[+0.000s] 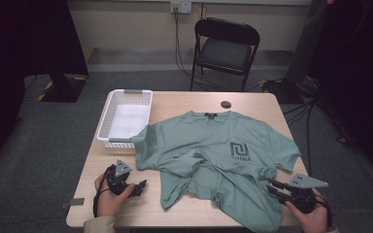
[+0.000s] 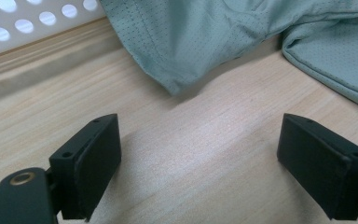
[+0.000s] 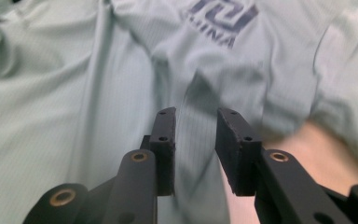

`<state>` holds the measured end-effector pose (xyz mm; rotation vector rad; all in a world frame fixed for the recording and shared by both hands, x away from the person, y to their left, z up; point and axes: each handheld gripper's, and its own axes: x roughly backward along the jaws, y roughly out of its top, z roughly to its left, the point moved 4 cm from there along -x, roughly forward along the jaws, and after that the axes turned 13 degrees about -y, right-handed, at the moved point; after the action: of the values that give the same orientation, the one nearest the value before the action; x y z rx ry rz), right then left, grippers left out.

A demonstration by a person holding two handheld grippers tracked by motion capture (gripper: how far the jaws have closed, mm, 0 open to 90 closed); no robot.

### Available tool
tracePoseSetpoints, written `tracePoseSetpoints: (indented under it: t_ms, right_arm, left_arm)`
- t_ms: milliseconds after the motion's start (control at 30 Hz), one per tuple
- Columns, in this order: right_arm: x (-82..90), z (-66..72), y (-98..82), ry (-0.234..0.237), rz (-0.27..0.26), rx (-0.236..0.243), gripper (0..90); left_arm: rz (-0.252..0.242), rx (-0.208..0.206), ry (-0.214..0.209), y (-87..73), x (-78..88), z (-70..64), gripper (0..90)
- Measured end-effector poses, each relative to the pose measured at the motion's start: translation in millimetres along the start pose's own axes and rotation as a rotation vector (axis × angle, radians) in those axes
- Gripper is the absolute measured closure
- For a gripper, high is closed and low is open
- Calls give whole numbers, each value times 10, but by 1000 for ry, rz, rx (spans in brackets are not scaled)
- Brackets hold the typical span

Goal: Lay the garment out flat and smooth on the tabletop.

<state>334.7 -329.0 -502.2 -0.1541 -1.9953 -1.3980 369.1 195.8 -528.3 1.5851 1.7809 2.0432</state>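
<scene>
A sage-green T-shirt (image 1: pixel 213 150) with a dark chest logo lies front up and rumpled on the wooden table (image 1: pixel 257 99), its lower hem bunched and hanging over the near edge. My left gripper (image 1: pixel 138 188) rests low on bare wood left of the shirt. Its jaws stand wide open around nothing (image 2: pixel 200 158), and the shirt's sleeve (image 2: pixel 191 37) lies just ahead of them. My right gripper (image 1: pixel 272 187) is at the shirt's lower right, pointing over the fabric. Its jaws (image 3: pixel 196 126) stand a little apart above a raised fold of the shirt (image 3: pixel 74 93), not pressing on it.
A white perforated basket (image 1: pixel 126 92) stands at the table's far left corner, its wall (image 2: pixel 28 23) close to the left gripper. A small dark round object (image 1: pixel 226 104) lies near the far edge. Beyond the table stands a black chair (image 1: pixel 226 46).
</scene>
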Motion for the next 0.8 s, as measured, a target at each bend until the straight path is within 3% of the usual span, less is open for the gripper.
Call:
tracePoseSetpoints:
  t_ms: [133,200,367,433,467,567,800]
  right_arm:
    - [-116,54,105,-16,11,14,666]
    - [-242,122,152,-54,39,32,631]
    - [-389,148,180,-62,64,7,617]
    - [-440,137,202,-77,73,1,667]
    - [-486,113,201,-77,79,-9,760]
    - [-472,67,198,-59,63,-23,860]
    - [-298,-61,166,-35,18,-71,891]
  left_arm:
    - [0,0,0,0,0,0,133]
    - [1,0,1,0,1,0,133]
    - [1,0,1,0,1,0,133]
    - [1,0,1,0,1,0,133]
    - [0,0,0,0,0,0,133]
    - [0,1,0,0,0,0,133]
    - [0,0,0,0,0,0,133]
